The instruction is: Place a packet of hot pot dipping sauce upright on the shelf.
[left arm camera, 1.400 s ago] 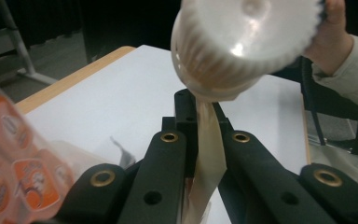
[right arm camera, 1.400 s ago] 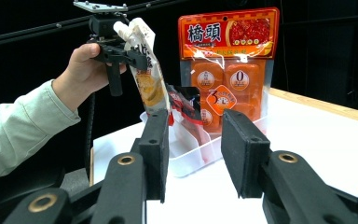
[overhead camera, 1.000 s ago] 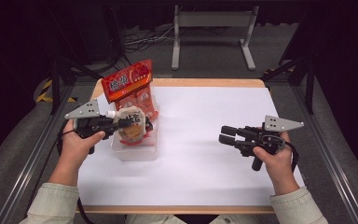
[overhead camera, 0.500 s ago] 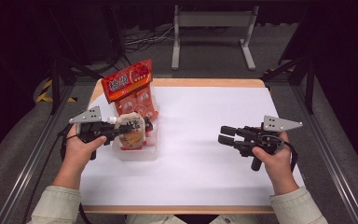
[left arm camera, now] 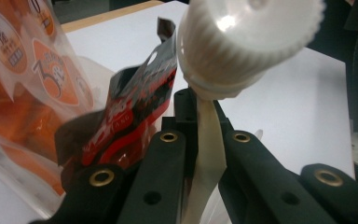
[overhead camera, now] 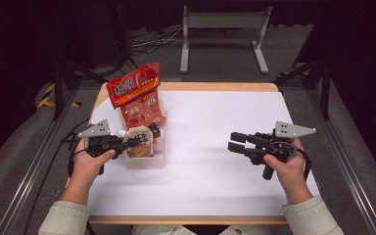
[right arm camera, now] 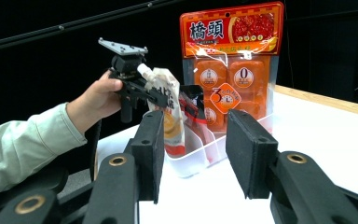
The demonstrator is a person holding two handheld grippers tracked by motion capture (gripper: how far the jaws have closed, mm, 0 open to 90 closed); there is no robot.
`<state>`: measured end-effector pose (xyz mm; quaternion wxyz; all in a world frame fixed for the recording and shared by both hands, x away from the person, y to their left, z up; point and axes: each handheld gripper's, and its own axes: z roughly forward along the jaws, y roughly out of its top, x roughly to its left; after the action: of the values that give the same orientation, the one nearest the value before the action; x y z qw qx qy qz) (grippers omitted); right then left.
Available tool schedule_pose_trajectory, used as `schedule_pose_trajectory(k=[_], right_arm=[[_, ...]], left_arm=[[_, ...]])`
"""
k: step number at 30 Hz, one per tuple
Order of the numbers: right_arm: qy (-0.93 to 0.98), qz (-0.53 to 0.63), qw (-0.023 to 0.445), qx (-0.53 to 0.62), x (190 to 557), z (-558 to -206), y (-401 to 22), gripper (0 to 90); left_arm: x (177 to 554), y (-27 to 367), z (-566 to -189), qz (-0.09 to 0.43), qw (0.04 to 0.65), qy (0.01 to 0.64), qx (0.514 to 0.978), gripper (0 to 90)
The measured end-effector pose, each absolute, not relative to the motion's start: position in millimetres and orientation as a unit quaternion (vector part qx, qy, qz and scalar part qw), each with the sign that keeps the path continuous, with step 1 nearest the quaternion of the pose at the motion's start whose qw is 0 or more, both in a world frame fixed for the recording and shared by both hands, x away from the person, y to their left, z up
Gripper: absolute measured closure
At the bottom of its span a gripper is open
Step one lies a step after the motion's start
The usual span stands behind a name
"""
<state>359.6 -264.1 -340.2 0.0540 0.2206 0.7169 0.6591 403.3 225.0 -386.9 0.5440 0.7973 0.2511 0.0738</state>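
Nearest the person, the two forearms in pale sleeves come in over the white surface (overhead camera: 215, 161). At the near right, the right claw (overhead camera: 235, 142) hangs over bare surface, well apart from everything else. Its jaws stand partly apart with nothing between them and have just been opening a little further; the hand itself sits where it was a second ago.

At the near left, the left claw (overhead camera: 136, 142) is clamped on a spouted pouch (overhead camera: 140, 143). The left gripper view shows the jaws pinching the pouch's flat white neck just below the ribbed white cap (left arm camera: 249, 39). Against the frames from a second ago the pouch has come down. It was then held over the clear plastic bin (overhead camera: 149, 160); now its lower part sits inside the bin's walls, upright, with the cap leaning towards the person's left. Whether its base already rests on the bin's floor I cannot tell.

Just behind the pouch, in the same bin, stands a small dark red sachet (right arm camera: 192, 105). Farther back is a tall orange snack pack (overhead camera: 138, 98), upright and leaning against the bin's far end.

The lowering suggests that the placing step is nearly over. What seems left is to settle the pouch beside the sachet and let go. The neck is thin and the pouch is soft, so it could slump forward when released.
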Motion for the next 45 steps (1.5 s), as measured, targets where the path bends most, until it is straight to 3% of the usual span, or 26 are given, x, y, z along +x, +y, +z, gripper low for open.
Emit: schedule_pose_trajectory(k=[7, 15, 19, 21, 22, 23, 26, 32, 37, 40, 45], right_arm=[[0.719, 0.658, 0.050, 0.218, 362, -341, -261, 57.6], [0.720, 0.659, 0.044, 0.212, 363, -341, -256, 56.3], [0.720, 0.660, 0.046, 0.212, 363, -341, -257, 55.0], [0.720, 0.660, 0.048, 0.211, 363, -340, -257, 54.5], [0.720, 0.659, 0.051, 0.212, 363, -340, -258, 54.1], [0.720, 0.659, 0.051, 0.212, 363, -340, -258, 54.1], [0.719, 0.659, 0.051, 0.213, 364, -341, -258, 52.9], [0.723, 0.654, 0.076, 0.211, 367, -341, -257, 44.0], [0.733, 0.635, 0.120, 0.212, 368, -342, -259, 35.6], [0.741, 0.613, 0.158, 0.222, 368, -343, -265, 32.3], [0.737, 0.601, 0.184, 0.248, 367, -344, -280, 30.1]], left_arm=[[402, 222, -393, 0.076, 0.563, 0.263, 0.780, 88.9], [399, 218, -400, 0.087, 0.545, 0.264, 0.791, 88.7], [396, 221, -398, 0.094, 0.548, 0.271, 0.786, 83.5], [393, 222, -395, 0.106, 0.550, 0.276, 0.781, 74.7], [391, 223, -392, 0.125, 0.539, 0.277, 0.785, 60.7], [389, 223, -390, 0.139, 0.531, 0.281, 0.787, 60.7], [383, 223, -385, 0.152, 0.525, 0.289, 0.785, 43.2], [370, 226, -375, 0.198, 0.523, 0.305, 0.771, 21.2], [358, 235, -367, 0.206, 0.535, 0.320, 0.754, 11.1], [348, 240, -365, 0.211, 0.526, 0.329, 0.755, 9.4], [335, 245, -369, 0.208, 0.517, 0.338, 0.758, 7.4]])
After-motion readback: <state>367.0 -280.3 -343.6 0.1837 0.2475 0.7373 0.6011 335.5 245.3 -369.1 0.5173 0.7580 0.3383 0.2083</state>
